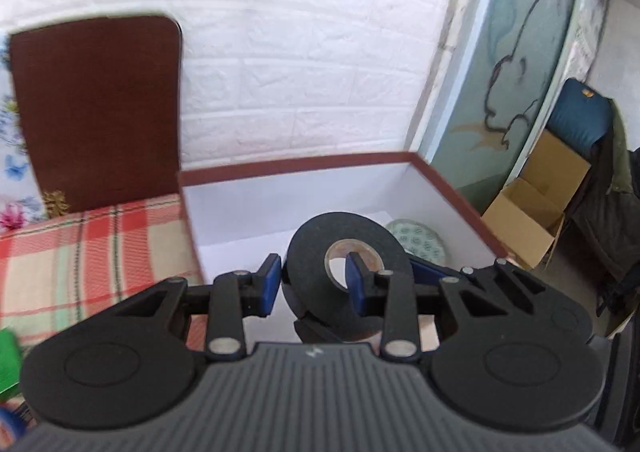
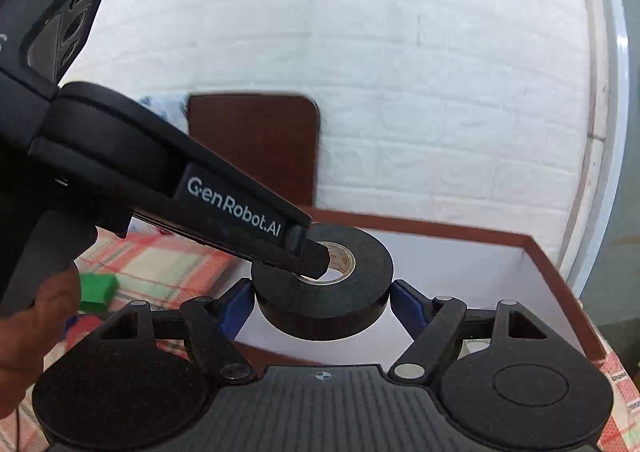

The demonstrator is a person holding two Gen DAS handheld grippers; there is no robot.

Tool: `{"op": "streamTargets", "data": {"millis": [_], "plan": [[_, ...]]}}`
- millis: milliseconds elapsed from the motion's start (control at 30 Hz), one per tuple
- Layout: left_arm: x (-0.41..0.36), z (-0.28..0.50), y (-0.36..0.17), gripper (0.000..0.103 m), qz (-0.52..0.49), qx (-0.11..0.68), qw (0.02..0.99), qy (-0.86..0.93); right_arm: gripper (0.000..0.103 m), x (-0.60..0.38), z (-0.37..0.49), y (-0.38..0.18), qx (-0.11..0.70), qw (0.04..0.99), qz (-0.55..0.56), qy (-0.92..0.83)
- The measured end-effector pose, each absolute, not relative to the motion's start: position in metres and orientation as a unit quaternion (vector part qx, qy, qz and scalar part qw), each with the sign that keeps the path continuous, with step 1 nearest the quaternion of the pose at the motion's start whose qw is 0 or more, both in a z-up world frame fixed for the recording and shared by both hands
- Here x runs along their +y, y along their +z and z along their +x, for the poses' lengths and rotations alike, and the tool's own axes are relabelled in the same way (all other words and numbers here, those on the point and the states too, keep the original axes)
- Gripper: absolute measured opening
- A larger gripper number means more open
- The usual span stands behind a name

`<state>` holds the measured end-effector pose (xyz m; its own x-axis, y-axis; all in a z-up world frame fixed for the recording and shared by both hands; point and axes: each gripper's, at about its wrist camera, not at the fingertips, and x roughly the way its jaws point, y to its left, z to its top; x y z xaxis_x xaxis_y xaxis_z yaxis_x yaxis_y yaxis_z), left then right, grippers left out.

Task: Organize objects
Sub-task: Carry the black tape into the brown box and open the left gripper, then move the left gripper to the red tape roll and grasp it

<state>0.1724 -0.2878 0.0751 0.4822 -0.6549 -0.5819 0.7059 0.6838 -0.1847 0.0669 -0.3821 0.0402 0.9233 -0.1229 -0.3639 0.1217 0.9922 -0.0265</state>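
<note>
A black tape roll (image 1: 320,248) (image 2: 352,284) hangs above the open brown-rimmed white box (image 1: 304,188) (image 2: 552,264). My left gripper (image 1: 314,284) is shut on the roll's wall, one blue pad outside and one inside the core. In the right wrist view that left gripper's finger (image 2: 312,256) reaches into the core. My right gripper (image 2: 322,306) is closed on the roll's outer sides with both blue pads touching it. A round green-patterned tape roll (image 1: 420,240) lies on the box floor.
The box sits on a red-and-green plaid cloth (image 1: 92,252). A brown board (image 1: 96,112) leans on the white brick wall. A green block (image 2: 96,292) lies on the cloth at left. A cardboard box (image 1: 532,212) stands on the floor at right.
</note>
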Motion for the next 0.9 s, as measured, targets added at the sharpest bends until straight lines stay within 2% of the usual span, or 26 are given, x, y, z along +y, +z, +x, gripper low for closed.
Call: {"op": "streamTargets", "data": {"millis": [67,133,167,233,533,600,700,800,900], "plan": [[-0.303,0.187,0.062,0.039,0.04,0.343,0.856,-0.385,0.074,-0.392,0.087,0.032,0.22,0.974,-0.003,-0.057],[-0.313,0.194,0.053,0.039,0.053,0.35,0.86,-0.367,0.081,-0.403,0.088,0.022,0.216,0.974,0.004,-0.065],[-0.314,0.194,0.05,0.039,0.057,0.348,0.863,-0.362,0.08,-0.405,0.087,0.021,0.211,0.975,0.008,-0.071],[-0.308,0.188,0.048,0.041,0.059,0.33,0.868,-0.366,0.076,-0.406,0.078,0.019,0.19,0.978,0.019,-0.082],[-0.245,0.141,0.068,0.045,0.029,0.272,0.876,-0.397,0.074,-0.364,0.004,0.019,0.074,0.988,0.062,-0.118],[-0.221,0.128,0.067,0.045,0.037,0.265,0.884,-0.383,0.074,-0.346,-0.01,0.017,0.071,0.991,0.065,-0.096],[-0.179,0.119,0.053,0.046,0.044,0.288,0.893,-0.341,0.07,-0.317,-0.007,0.007,0.108,0.991,0.067,-0.037],[-0.131,0.118,0.025,0.045,0.037,0.334,0.897,-0.286,0.059,-0.287,0.011,-0.008,0.174,0.982,0.067,0.021],[-0.079,0.118,-0.003,0.045,0.022,0.374,0.899,-0.227,0.058,-0.261,0.029,-0.016,0.214,0.974,0.045,0.054]]}}
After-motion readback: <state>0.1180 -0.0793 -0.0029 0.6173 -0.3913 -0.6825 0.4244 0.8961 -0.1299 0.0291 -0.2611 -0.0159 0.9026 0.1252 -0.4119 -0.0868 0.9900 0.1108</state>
